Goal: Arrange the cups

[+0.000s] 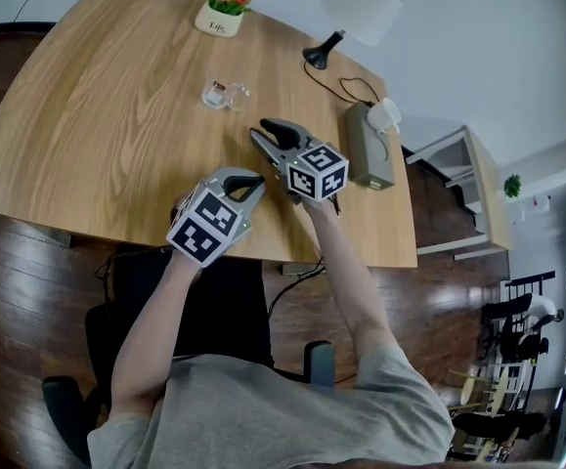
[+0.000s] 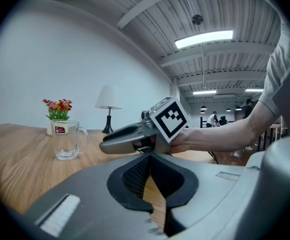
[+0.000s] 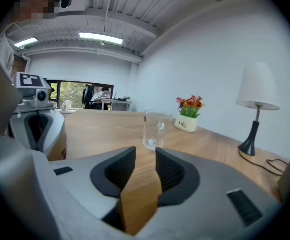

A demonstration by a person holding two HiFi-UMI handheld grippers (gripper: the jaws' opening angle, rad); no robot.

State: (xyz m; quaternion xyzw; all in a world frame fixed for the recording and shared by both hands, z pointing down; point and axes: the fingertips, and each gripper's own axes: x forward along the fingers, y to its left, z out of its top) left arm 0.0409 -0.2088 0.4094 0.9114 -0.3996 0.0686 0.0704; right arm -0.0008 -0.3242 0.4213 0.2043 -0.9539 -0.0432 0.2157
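The jaws of the right gripper (image 1: 263,131) were held apart and empty, those of the left gripper (image 1: 250,184) together; the upright glass cup (image 3: 154,130) ahead was judged best kept centred and unknocked, whether approached or left.

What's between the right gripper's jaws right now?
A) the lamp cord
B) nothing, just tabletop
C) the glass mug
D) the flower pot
B: in the right gripper view, the right gripper has its jaws apart with only bare table showing in the gap. The glass mug stands farther off on the table, clear of the jaws.
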